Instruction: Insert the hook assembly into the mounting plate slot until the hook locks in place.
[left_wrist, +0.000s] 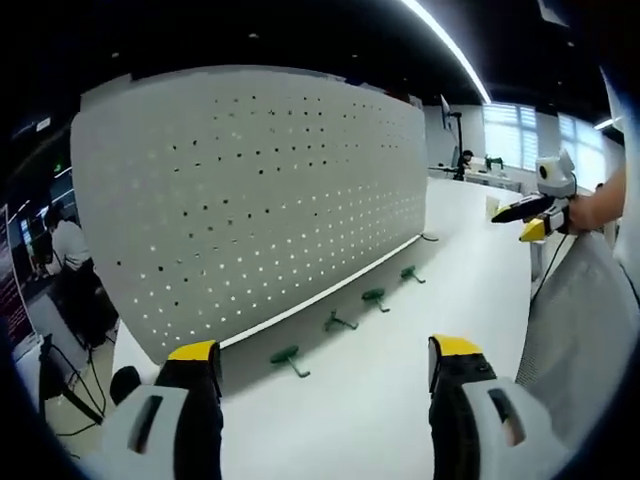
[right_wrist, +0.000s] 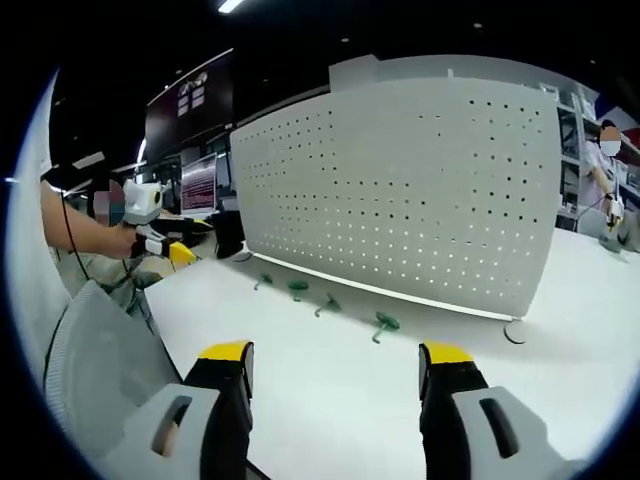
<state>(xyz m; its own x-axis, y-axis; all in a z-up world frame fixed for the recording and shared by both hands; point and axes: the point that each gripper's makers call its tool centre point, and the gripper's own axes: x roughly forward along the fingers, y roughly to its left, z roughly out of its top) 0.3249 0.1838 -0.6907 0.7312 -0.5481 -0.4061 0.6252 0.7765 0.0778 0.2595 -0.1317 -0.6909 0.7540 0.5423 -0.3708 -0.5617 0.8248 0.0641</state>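
We are looking along the left gripper (left_wrist: 325, 375), its jaws standing wide apart with nothing between them, out over the white table (left_wrist: 470, 260). Ahead, the pegboard (left_wrist: 250, 190) is standing upright on the table, and along its foot four green hooks are lying in a row on the tabletop, the nearest hook (left_wrist: 288, 357) just beyond our left jaw, the others trailing off to the right toward the board's far end. Further right in the left gripper view, the right gripper is showing in a hand, held up off the table and well apart from the hooks. Switching to the right gripper view, the left gripper is coming in at the left edge, held up by an arm, and then the right gripper (right_wrist: 335, 385) itself, jaws also spread and holding nothing. Here the hooks are lying between us and the pegboard (right_wrist: 400, 190), the nearest hook (right_wrist: 383, 323) just ahead of our jaws. By our reading, nothing is picked up yet: we are at the reach step. The next move calls for lowering one gripper onto a hook, closing on its stem, then lining its base up with the board's holes.
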